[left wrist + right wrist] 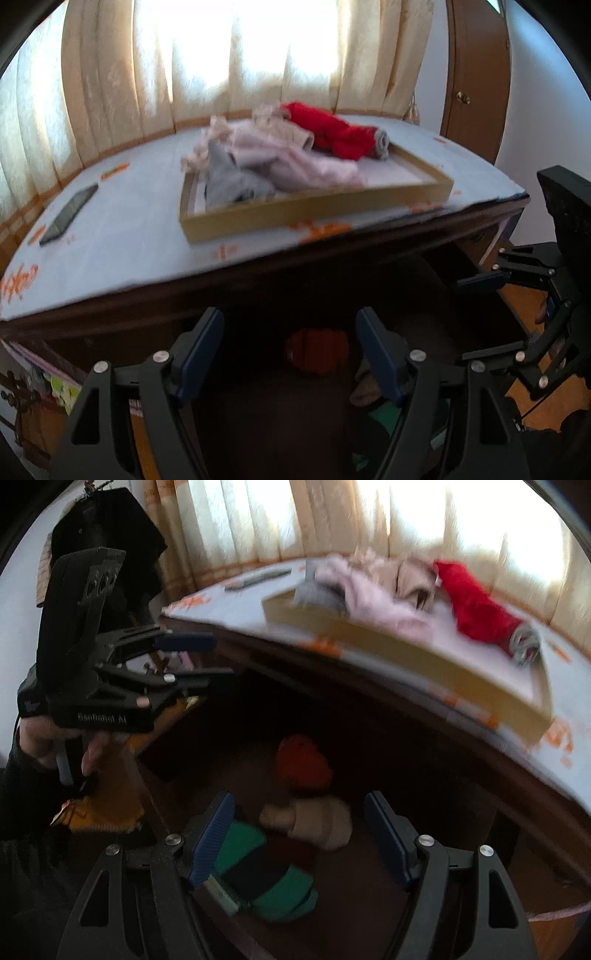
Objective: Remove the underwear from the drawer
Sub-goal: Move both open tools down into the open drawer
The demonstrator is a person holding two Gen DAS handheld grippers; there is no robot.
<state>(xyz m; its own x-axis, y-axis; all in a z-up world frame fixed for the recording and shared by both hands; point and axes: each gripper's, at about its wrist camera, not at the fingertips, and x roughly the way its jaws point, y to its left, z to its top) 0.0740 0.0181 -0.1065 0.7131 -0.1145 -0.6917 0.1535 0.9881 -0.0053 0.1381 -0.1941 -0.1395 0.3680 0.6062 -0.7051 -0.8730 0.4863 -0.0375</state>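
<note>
Left gripper (290,354) jaws spread, empty | right gripper (299,834) jaws spread, empty, above drawer (369,867) | rolled red (303,762), beige (317,821), green underwear (269,878) inside drawer | more clothes in tray (314,210) on dresser top (129,221)

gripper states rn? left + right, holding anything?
Left gripper: open, empty, above the drawer.
Right gripper: open, empty, over the beige roll.

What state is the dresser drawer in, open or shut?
Open: the drawer is pulled out below the dresser top, exposing a red roll, beige roll and green garment inside.
</note>
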